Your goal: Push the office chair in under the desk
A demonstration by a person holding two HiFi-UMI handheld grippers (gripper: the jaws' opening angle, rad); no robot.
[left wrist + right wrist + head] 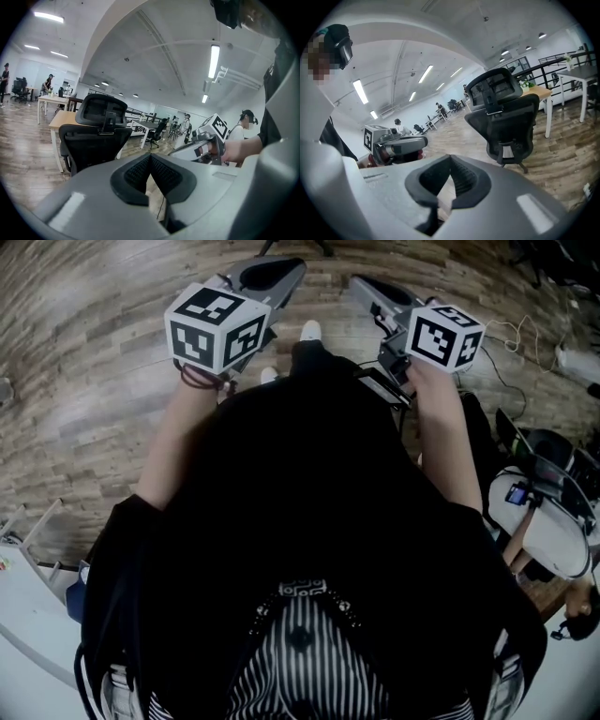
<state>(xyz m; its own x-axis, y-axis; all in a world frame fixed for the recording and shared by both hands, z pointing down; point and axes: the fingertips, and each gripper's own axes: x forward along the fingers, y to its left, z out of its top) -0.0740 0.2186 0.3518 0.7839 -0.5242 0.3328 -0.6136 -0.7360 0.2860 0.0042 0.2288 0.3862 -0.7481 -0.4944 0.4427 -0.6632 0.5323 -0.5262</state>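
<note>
Both claws are pressed together with nothing between the pads: the left claw and the right claw are held out side by side in front of the person, above the wooden floor. Neither touches anything.

The office chair stands ahead of them and well apart. It is off to the left of the left claw's line and to the right of the right claw's line, so it sits roughly between the two. Its back faces the claws. The bench lies beyond it, on the far side from the claws, and the chair does not look tucked in yet, though I cannot tell how much gap is left.

As I read it, the step in hand is the approach. To do it well, I would bring both closed tips onto the backrest, one on each side and level with each other, below the headrest. A lopsided contact would likely swing the chair on its castors. The push should then go straight toward the bench and stay fairly low, so the chair rolls instead of tipping. I cannot make out whether it has arms that might catch the bench top.

No box, bin or tray shows near either claw or by the chair.
</note>
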